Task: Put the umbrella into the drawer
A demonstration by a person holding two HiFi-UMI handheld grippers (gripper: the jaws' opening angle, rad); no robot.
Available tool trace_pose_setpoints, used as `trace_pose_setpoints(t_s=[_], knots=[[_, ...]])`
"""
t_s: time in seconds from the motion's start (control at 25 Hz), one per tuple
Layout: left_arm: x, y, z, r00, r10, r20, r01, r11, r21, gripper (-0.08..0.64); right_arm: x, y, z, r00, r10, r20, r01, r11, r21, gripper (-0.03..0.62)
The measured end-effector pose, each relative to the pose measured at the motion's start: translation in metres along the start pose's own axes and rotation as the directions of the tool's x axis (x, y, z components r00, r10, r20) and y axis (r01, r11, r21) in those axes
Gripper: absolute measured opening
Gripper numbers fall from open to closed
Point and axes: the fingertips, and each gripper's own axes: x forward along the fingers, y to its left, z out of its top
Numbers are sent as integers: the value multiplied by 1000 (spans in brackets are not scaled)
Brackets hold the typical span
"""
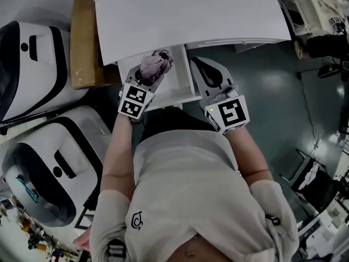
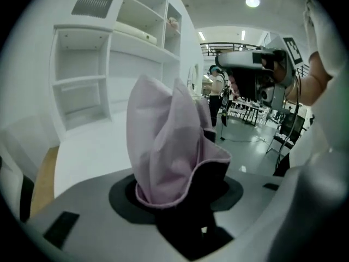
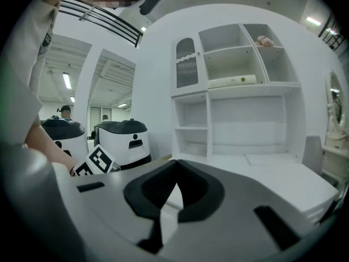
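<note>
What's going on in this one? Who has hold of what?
A person stands at a white desk with a gripper in each hand. The left gripper has its jaws closed on a folded lilac fabric umbrella, and the head view shows it held over the open white drawer under the desktop. The umbrella has not been let go. The right gripper is empty with its jaws together, beside the drawer's right edge.

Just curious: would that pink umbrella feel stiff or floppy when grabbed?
Probably floppy outside: the umbrella shows fabric bunched in loose folds. Likely a stiffer core, since it stands up from the left gripper. Seemingly light: one gripper carries it.
</note>
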Motion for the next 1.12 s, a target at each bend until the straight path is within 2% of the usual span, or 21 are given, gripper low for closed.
trace_pose_setpoints(t_s=[0.12,0.24,0.64,0.88,1.12], knots=[[32,-3,-30,995,-42,-96,40,999,-25,232,4,-14,-17,1000,3,-26,-3,1000,20,6],[64,-8,-55,980,-86,-178,80,996,-42,232,5,-29,-37,998,-1,-61,4,999,45,6],[126,-18,-127,910,-180,-374,146,982,-118,233,0,-57,-93,989,-43,-139,58,993,105,6],[143,-14,-162,855,-181,-486,137,983,-125,235,2,-59,-126,983,-38,-178,67,985,160,6],[157,-9,-183,825,-171,-538,118,984,-131,236,11,-56,-145,980,-22,-200,59,981,183,6]])
